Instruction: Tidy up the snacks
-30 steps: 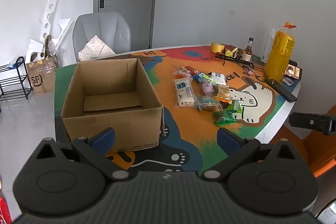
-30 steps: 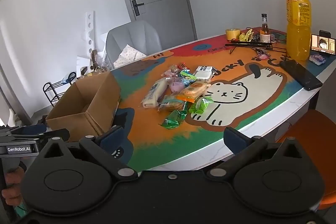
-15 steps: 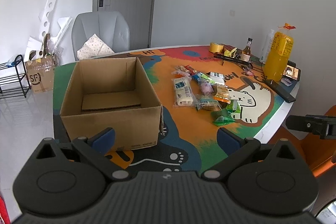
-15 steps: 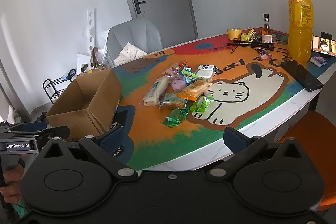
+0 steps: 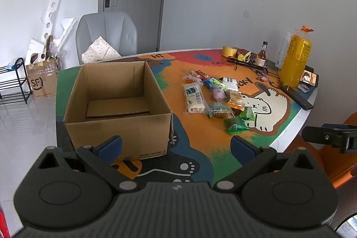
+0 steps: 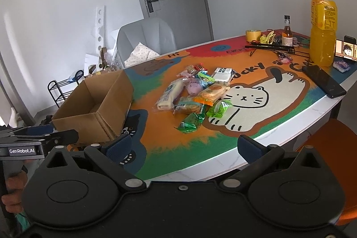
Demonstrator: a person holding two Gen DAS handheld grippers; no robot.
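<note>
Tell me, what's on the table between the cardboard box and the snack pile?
Nothing: between cardboard box and snack pile, just bare painted table, in both views.

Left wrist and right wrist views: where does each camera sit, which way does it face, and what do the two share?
Left wrist: on the left gripper, open, off the table's near edge, facing the cardboard box; the right gripper's tip shows at right.
Right wrist: on the right gripper, open, facing the snack pile; the left gripper and a hand show at left.
Shared: box, snacks, orange drink bottle, door.
</note>
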